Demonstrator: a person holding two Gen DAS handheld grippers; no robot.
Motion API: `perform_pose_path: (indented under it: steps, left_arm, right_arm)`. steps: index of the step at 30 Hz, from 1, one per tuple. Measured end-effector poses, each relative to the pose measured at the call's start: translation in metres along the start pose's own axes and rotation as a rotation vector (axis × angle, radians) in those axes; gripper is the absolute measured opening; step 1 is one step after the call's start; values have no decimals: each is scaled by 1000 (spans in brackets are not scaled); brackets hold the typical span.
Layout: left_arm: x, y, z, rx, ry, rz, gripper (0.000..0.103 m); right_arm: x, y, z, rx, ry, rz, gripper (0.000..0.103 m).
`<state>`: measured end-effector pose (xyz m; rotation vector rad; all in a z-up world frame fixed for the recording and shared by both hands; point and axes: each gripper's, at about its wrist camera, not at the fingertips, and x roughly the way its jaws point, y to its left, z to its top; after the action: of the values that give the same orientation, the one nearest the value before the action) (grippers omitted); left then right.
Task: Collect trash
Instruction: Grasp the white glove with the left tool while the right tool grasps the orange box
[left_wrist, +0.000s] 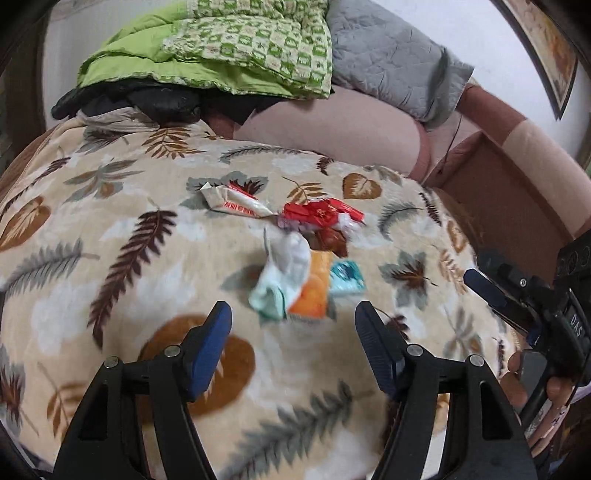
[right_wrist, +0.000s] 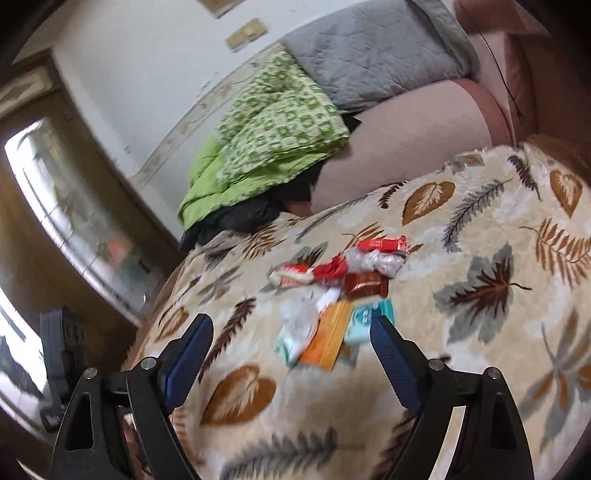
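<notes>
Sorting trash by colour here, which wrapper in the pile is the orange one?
The flat orange packet at the near edge of the pile, between the crumpled white tissue and the teal wrapper.

Each tool, the left tool (left_wrist: 293, 325) and the right tool (right_wrist: 291, 338), has black angular arms with silver round pivot screws and ribbed dark-blue finger pads (left_wrist: 208, 350).

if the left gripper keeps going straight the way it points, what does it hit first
Probably the orange packet at the near end of the trash pile, with the white wrapper beside it; the left gripper is open, and depth is uncertain.
</notes>
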<state>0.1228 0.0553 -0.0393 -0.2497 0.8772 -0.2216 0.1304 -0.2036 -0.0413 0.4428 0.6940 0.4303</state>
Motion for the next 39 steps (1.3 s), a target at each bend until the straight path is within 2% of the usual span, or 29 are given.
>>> perform_pose_path:
  steps: [7,9,14,18,20,24,25,28,30,32,34,39]
  left_arm:
    - [69,14,11,-47,77,-57,68]
    - [86,15,12,-44,99,-26,68]
    - [110,15,15,-40,127,9,68]
    - [128,19,9,-34,158,37,68]
    - [135,19,7,-24,168,49,68]
    - [142,19,8,-25,164,58,68]
    - [144,21,9,-28,170,62,64]
    - [148,28,8,-73,192,37,41]
    - [147,30,7,-77,198,27,34]
    - [146,31,6,-73,199,22,20]
    - [142,32,5,-82,194,7,16]
    - [122,38,5,-97,166,-15,13]
  right_arm:
    - [59,-42,-15,136,129,53,79]
    - [74,-50,-19,166,176,60,71]
    - [99,-64,-27,275,237,91,66]
    - [120,-65,-32,275,277,59,61]
    - [130,-67,-35,288,303,47,53]
    - [150,-70,-44,351,371,56,52]
    - [154,-72,-46,365,380,62,51]
    - [166,-78,-50,394,396,58,50]
    - [173,-83,-52,426,402,77,48]
    - [177,-86,-53,448,404,94,34]
    - [180,-85,-54,464,402,123,28]
    - [169,-79,-48,432,382,133,27]
